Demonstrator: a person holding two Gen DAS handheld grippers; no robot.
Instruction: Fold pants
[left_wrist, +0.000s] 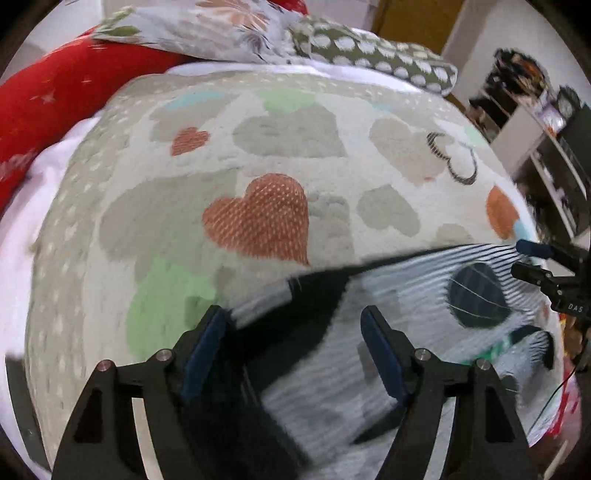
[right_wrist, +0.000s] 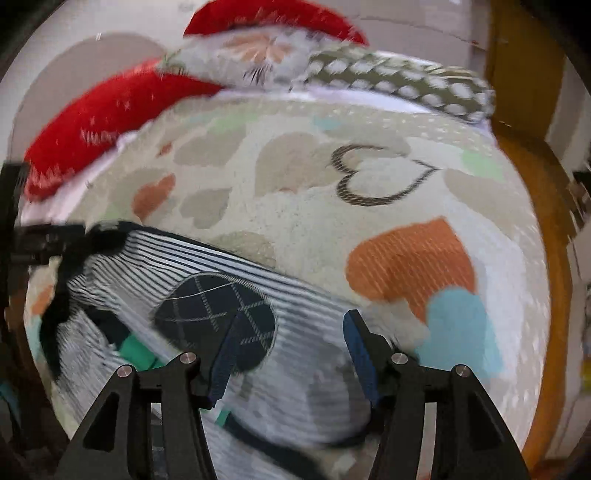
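The pants (left_wrist: 399, 306) are black-and-white striped with dark checked oval patches and black trim. They lie bunched on a heart-patterned blanket (left_wrist: 258, 155). My left gripper (left_wrist: 295, 332) is open, its blue pads on either side of the pants' dark edge, close above the cloth. My right gripper (right_wrist: 291, 343) is open over the other end of the pants (right_wrist: 229, 291). The right gripper also shows at the right edge of the left wrist view (left_wrist: 532, 258). The left gripper shows at the left edge of the right wrist view (right_wrist: 55, 240).
Red pillows (left_wrist: 55, 96), a floral pillow (left_wrist: 207, 29) and a spotted pillow (left_wrist: 369, 51) lie at the far end of the bed. A shelf unit (left_wrist: 535, 122) stands to the right. A wooden bed frame (right_wrist: 546, 258) runs along the right side.
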